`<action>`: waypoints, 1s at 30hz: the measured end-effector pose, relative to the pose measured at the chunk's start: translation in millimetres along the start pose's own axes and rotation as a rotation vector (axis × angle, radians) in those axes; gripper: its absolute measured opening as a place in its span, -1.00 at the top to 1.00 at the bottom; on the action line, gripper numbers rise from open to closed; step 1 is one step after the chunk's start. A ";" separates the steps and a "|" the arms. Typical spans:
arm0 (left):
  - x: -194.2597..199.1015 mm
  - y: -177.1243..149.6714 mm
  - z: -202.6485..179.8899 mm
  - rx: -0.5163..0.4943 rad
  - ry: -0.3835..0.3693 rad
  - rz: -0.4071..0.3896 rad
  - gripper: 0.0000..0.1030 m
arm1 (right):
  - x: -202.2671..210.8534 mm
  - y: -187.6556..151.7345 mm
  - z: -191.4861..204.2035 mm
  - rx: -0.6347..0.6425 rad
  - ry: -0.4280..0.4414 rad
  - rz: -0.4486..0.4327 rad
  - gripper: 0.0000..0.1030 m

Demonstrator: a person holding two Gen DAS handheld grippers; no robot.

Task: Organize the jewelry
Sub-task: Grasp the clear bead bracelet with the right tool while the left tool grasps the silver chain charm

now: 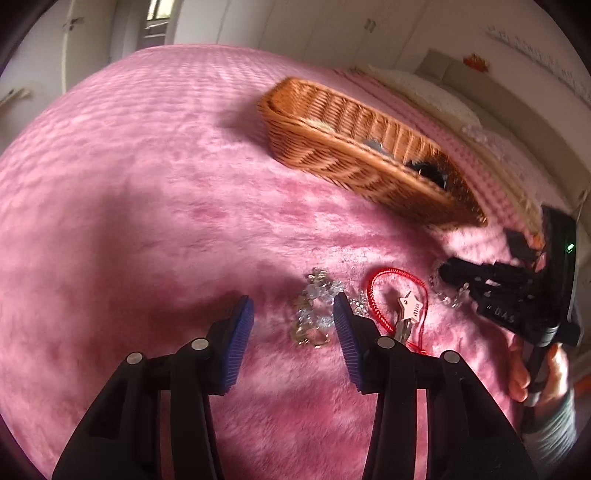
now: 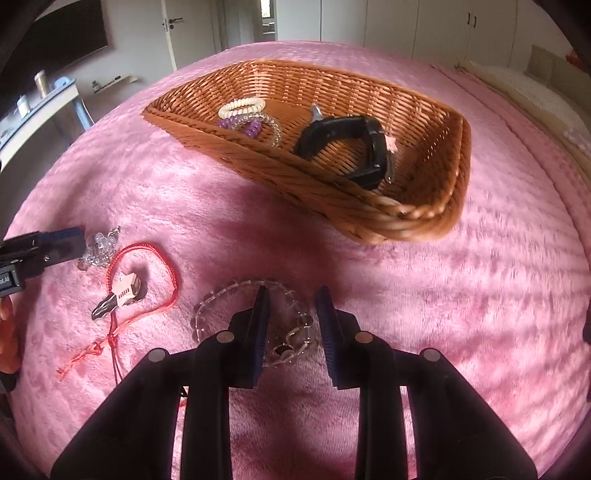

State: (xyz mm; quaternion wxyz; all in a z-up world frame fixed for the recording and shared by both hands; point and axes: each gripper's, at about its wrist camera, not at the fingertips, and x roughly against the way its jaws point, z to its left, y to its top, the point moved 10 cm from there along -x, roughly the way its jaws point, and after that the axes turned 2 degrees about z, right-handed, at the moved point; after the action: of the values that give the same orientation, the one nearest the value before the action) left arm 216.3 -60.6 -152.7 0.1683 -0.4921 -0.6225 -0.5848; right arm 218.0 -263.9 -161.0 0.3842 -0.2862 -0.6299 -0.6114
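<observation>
A woven basket sits on the pink blanket and holds coil hair ties, a clear bead bracelet and a black watch. My left gripper is open over a clear crystal bracelet. A red cord bracelet encircles a star-topped key to its right. My right gripper is open around a clear bead bracelet with clasp; it also shows in the left wrist view.
The pink plush blanket covers the bed. A pillow and headboard lie past the basket. White wardrobes and a desk stand beyond the bed.
</observation>
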 end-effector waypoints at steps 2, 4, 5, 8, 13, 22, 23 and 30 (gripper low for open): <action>-6.5 0.9 -2.6 -0.030 0.038 0.014 0.35 | 0.7 0.7 4.0 0.022 0.000 -0.010 0.76; -8.0 0.8 -5.4 -0.051 0.047 0.016 0.80 | 2.2 0.5 6.9 0.045 -0.013 -0.020 0.87; -7.4 0.7 -4.6 -0.054 0.055 0.013 0.82 | 2.7 1.1 8.2 0.053 -0.024 -0.026 0.88; -2.5 0.9 -3.3 -0.052 0.053 -0.009 0.85 | 12.9 4.2 9.8 0.061 -0.038 -0.062 0.88; 17.7 -0.5 -2.3 -0.028 0.027 -0.063 0.87 | 44.3 6.0 15.0 0.037 -0.013 -0.112 0.88; 53.7 -37.2 -5.2 0.036 -0.032 -0.088 1.00 | 91.2 -34.0 11.2 -0.094 0.056 -0.100 0.88; 55.7 -40.7 -5.7 0.038 -0.035 -0.088 1.00 | 93.1 -41.0 8.9 -0.123 0.076 -0.094 0.88; 73.7 -82.8 -18.1 -0.010 -0.044 -0.052 1.00 | 95.5 -83.0 1.7 -0.242 0.186 -0.055 0.88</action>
State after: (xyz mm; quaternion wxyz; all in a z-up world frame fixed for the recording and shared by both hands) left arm 108.8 -32.1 -136.7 0.1366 -0.4893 -0.6357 -0.5812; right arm 97.2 -280.1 -127.0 0.3866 -0.2552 -0.5209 -0.7170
